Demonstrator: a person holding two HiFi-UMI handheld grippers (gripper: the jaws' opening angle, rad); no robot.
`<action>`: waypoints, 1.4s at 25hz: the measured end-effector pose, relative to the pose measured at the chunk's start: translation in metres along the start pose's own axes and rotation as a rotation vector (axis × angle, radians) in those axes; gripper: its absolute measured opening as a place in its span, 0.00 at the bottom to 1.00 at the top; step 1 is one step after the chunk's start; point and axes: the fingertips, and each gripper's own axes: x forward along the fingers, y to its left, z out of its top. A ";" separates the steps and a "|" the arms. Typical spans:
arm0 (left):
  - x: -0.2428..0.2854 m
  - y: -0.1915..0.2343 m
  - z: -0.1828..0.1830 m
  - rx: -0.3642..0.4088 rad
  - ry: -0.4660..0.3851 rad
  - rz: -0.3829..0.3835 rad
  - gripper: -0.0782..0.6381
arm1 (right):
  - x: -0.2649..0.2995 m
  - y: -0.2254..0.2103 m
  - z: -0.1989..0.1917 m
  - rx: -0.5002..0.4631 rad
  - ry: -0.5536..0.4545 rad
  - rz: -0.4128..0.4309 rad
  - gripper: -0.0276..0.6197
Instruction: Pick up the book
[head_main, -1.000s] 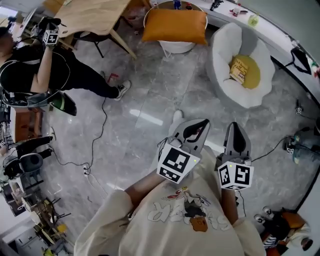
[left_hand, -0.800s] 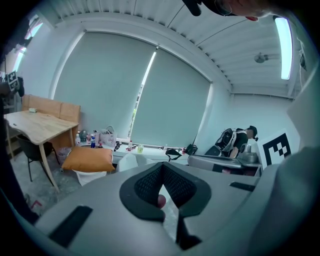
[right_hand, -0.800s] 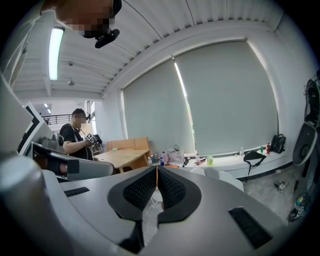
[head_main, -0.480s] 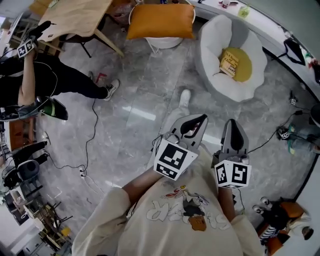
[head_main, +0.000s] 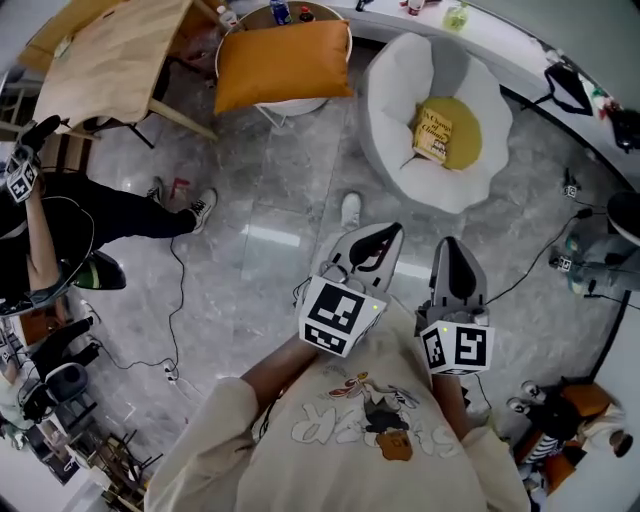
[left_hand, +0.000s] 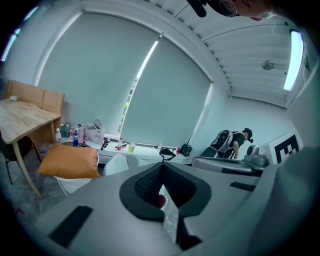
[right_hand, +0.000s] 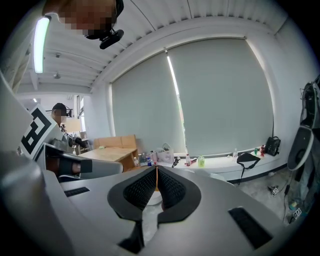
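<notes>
A yellow book (head_main: 434, 136) lies on the yellow cushion of a white round armchair (head_main: 385, 130) at the upper right of the head view. Both grippers are held close to my chest, well short of the chair. My left gripper (head_main: 387, 232) is shut and empty, pointing toward the chair; its jaws meet at the tip in the left gripper view (left_hand: 161, 162). My right gripper (head_main: 452, 246) is also shut with nothing in it, its jaws closed together in the right gripper view (right_hand: 156, 167). The book is hidden in both gripper views.
An orange pillow (head_main: 282, 62) rests on a round white table left of the armchair. A wooden table (head_main: 105, 62) stands at upper left. A person in black (head_main: 60, 225) sits at the left. Cables (head_main: 178, 300) run over the grey marble floor. A counter with bottles (head_main: 455, 15) runs along the back.
The armchair with the book, the pillow and the wooden table have all slid left and nearer in the head view as I moved forward. Both grippers stayed shut.
</notes>
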 end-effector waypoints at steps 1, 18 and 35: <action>0.008 0.009 0.007 -0.005 0.000 -0.003 0.10 | 0.012 -0.003 0.005 -0.004 0.004 -0.002 0.08; 0.113 0.103 0.071 -0.014 0.073 -0.125 0.10 | 0.137 -0.050 0.063 -0.010 0.052 -0.133 0.08; 0.195 0.091 0.090 0.014 0.095 -0.039 0.10 | 0.192 -0.131 0.081 -0.026 0.073 -0.002 0.08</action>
